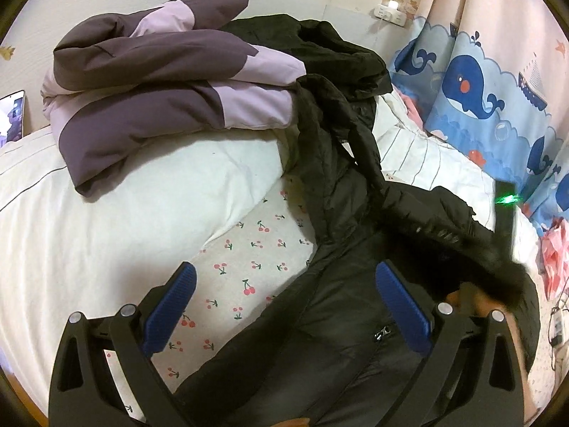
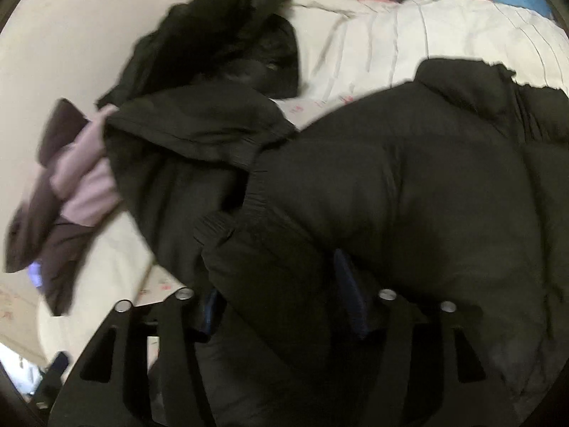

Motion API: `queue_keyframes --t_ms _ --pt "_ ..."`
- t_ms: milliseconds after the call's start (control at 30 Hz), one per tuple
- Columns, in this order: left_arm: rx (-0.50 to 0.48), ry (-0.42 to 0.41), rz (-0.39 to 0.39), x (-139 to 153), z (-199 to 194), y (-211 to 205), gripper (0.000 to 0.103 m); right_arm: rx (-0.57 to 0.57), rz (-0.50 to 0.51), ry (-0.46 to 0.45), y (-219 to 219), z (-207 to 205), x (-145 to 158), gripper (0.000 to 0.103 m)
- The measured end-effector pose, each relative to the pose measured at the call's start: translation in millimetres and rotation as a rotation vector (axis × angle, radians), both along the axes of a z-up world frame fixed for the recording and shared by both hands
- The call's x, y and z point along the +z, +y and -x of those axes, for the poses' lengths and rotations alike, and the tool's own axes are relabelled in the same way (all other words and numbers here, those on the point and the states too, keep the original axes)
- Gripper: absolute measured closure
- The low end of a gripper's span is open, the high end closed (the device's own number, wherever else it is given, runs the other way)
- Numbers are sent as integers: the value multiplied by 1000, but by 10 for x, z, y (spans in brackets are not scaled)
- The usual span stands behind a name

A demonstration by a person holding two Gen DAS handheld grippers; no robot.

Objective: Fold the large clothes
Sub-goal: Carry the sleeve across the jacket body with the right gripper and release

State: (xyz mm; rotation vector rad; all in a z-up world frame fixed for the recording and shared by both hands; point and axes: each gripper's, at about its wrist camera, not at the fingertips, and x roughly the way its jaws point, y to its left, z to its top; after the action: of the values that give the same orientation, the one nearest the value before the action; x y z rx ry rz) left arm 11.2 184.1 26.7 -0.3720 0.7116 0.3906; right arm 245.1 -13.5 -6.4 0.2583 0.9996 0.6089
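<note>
A: Across the bed (image 1: 89,231), from nine o'clock round to three: white quilt on top, cherry-print sheet (image 1: 249,249) peeking out toward six. Biggest item lying on it?

B: Black puffer jacket (image 1: 338,320). Sprawled from twelve down to six in the left wrist view, unfolded, zip pull showing near five. Fills almost everything from two to six in the right wrist view.

A: And beyond that?

B: Purple-and-lilac coat (image 1: 160,89) at ten o'clock, bundled up on the quilt and touching the black one's far end. Whale curtain (image 1: 469,82) at two. Then the small stuff: phone (image 1: 14,114) at nine, wall socket (image 1: 389,14) at one.

A: Claws?

B: Left gripper (image 1: 286,267): wide apart, empty, hovering at the jacket's edge with one pad over the sheet and the other over black cloth. Right gripper (image 2: 281,284): also apart, sunk into the jacket with cloth bulging between the fingers. No clear squeeze to be seen, and badly blurred.

A: Step in hand, then?

B: Probably the very start of folding the black jacket. Reaching for holds, nothing flattened yet.

A: Next move?

B: Likely calls for pinching through puffy, slippery cloth at two well-separated spots, then spreading flat before bringing the sleeves in. Worth keeping clear of the bundle at ten.
</note>
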Motion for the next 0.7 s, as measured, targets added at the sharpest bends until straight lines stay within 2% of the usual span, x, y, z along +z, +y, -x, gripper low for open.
queue_keyframes --t_ms 67,100,133,167,233,333,400,467,567,600,667,700 --pt "-6 2 -6 -10 -10 -26 6 13 -72 1 -199 103 224 39" --pt "-9 3 -9 -14 -16 -36 6 13 -100 -12 -310 170 328 31" --pt "-12 6 -13 -22 -27 -50 6 19 -130 -44 -478 262 449 15" --pt "-13 6 -15 -27 -31 -64 6 24 -138 -69 -562 325 518 8" --pt "-20 11 -18 -45 -43 -99 6 18 -124 -115 -801 420 670 6" --pt "-29 29 -29 -97 -74 -163 6 -23 -40 -99 -1000 406 703 6" --pt "-33 40 -33 -121 -89 -188 6 6 -7 -90 -963 436 663 6" --pt "-33 38 -34 -121 -85 -190 6 58 91 -128 -745 506 578 6" --pt "-32 35 -29 -116 -80 -172 6 176 347 -198 -236 589 337 6" --pt "-34 34 -21 -116 -80 -163 6 212 391 -153 -48 521 176 6" --pt "-38 31 -14 -108 -82 -154 6 207 328 -50 78 386 -17 6" --pt "-38 29 -16 -102 -81 -145 6 176 259 18 122 258 -95 6"
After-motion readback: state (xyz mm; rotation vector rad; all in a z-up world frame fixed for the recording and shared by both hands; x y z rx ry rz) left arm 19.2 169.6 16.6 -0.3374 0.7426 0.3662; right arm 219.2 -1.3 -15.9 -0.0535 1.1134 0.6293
